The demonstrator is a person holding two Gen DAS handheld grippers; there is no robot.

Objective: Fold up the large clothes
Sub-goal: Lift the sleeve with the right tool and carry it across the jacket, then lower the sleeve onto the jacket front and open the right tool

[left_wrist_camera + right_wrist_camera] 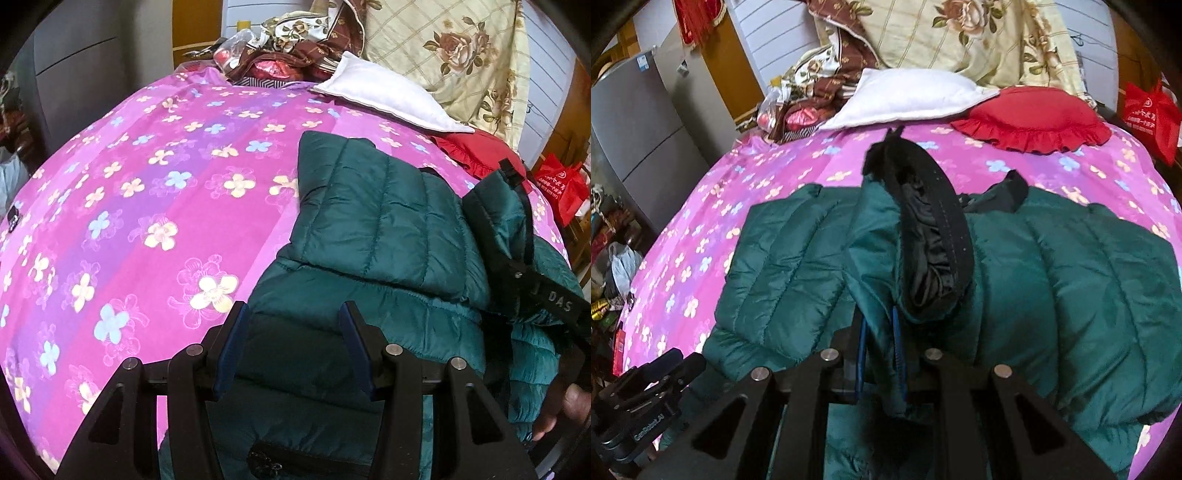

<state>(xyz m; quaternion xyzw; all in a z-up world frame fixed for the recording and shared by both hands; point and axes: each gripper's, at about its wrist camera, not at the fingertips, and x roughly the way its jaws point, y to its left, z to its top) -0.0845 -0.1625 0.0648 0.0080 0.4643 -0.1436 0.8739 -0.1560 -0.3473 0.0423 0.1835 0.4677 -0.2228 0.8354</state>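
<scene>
A dark green quilted puffer jacket (376, 229) lies on a bed with a pink flowered sheet (147, 184). A sleeve is folded across its body. My left gripper (293, 321) is open and empty, hovering over the jacket's near edge. My right gripper (881, 325) is shut on a fold of the jacket (1071, 277) by its black-lined hood or collar (934, 236) and lifts it above the body. The right gripper also shows at the right of the left wrist view (517, 236), and the left gripper at the lower left of the right wrist view (646, 398).
A white pillow (905, 99), a red frilled cushion (1034, 118) and piled floral bedding (979, 40) lie at the head of the bed. A red bag (1148, 114) hangs at the right. A grey cabinet (631, 122) and clutter stand left of the bed.
</scene>
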